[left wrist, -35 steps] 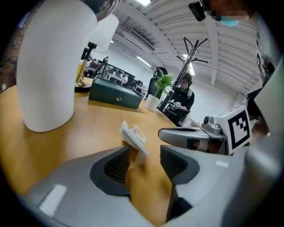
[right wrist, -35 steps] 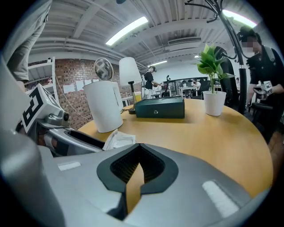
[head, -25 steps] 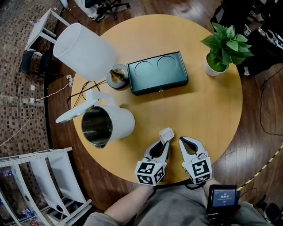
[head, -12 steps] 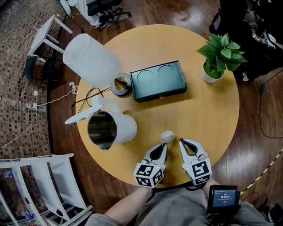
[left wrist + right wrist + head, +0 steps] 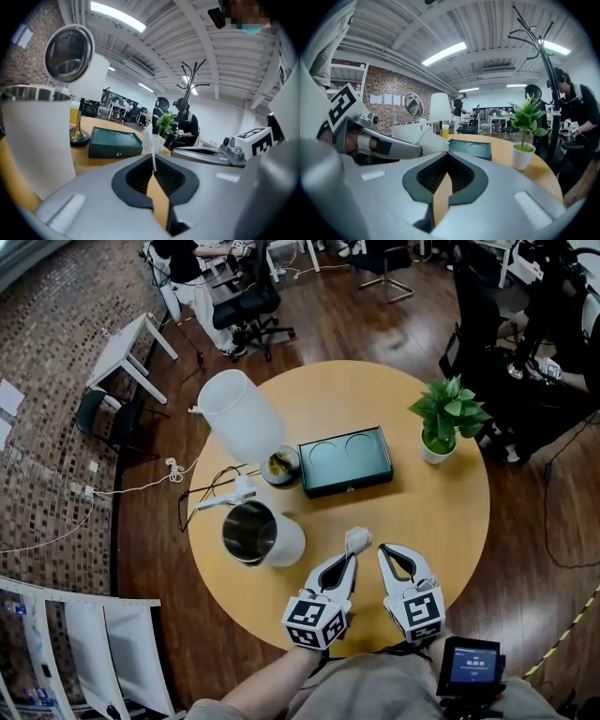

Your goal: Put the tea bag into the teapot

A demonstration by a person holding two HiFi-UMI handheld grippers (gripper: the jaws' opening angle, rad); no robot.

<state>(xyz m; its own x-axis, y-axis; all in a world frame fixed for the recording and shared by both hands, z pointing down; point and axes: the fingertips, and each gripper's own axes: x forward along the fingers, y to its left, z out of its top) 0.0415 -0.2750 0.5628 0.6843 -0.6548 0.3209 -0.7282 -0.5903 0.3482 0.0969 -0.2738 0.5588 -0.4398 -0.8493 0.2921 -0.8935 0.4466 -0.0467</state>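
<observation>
A white teapot with a steel inside stands open on the left of the round wooden table, its lid tipped back. My left gripper is shut on the small white tea bag, to the right of the teapot and near the table's front. In the left gripper view the tea bag stands as a thin white strip between the pads, with the teapot close at left. My right gripper is shut and empty, just right of the left one.
A dark green box lies behind the grippers at mid-table. A white lamp shade leans over its brass base behind the teapot. A potted plant stands at the far right. A cable trails off the left edge.
The head view has pulled back and up, taking in more of the room. The left gripper's jaws have closed on the tea bag. Both grippers keep their places side by side.
</observation>
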